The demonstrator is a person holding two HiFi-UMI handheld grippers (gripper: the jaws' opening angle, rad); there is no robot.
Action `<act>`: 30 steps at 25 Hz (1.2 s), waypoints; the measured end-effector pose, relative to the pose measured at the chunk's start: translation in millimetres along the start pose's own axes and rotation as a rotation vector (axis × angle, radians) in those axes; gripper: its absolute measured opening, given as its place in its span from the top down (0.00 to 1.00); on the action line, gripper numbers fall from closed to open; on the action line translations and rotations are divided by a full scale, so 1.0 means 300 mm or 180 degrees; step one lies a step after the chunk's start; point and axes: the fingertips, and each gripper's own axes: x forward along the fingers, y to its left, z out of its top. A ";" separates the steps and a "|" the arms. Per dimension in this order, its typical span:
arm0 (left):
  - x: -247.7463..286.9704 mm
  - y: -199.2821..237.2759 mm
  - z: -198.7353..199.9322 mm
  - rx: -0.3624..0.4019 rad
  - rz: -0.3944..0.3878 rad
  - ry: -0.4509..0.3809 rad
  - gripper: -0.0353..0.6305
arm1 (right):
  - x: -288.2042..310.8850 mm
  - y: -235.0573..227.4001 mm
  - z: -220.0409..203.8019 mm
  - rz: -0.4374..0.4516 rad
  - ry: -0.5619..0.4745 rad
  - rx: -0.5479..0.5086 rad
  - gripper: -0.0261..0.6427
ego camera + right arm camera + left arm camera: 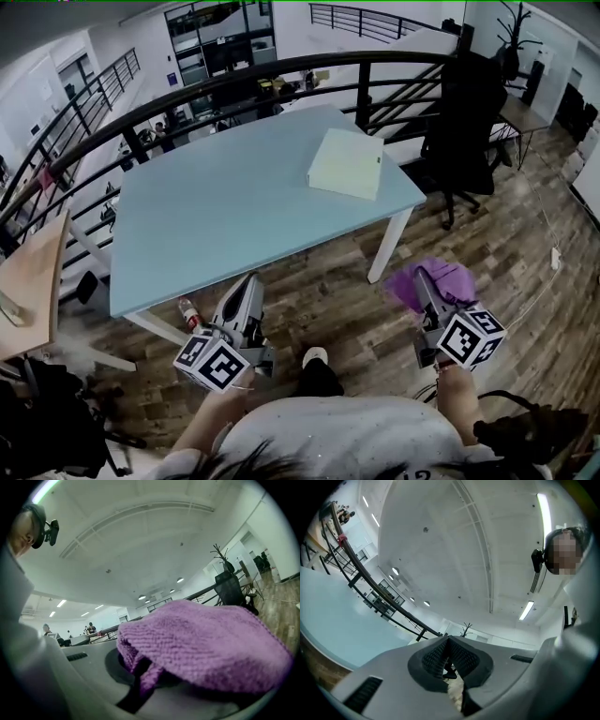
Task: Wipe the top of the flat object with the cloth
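A pale flat book-like object [346,163] lies on the far right part of the light blue table [234,211]. My right gripper [422,281] is off the table's right front corner, over the wooden floor, shut on a purple cloth [433,280]. The cloth [206,644] is draped over the jaws and fills the right gripper view. My left gripper [251,286] is in front of the table's near edge with its jaws shut and nothing between them; its ribbed pads [440,658] meet in the left gripper view.
A black railing [234,84] curves behind the table. A black office chair [469,122] stands to the right of the table, and a wooden desk [33,281] at the left. A small bottle [190,314] lies on the floor under the table's near edge.
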 end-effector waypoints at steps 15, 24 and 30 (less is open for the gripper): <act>0.740 0.321 0.240 0.0366 -0.0571 0.0090 0.95 | 0.552 -0.130 0.373 -0.0242 -0.0304 -0.0353 0.91; 0.941 0.336 0.187 0.0322 -0.0870 0.0188 0.95 | 0.759 -0.233 0.347 -0.0197 -0.0213 -0.0513 0.91; 1.133 0.355 0.134 0.0420 -0.0873 0.0279 0.95 | 0.940 -0.364 0.425 -0.0112 -0.0248 -0.0622 0.91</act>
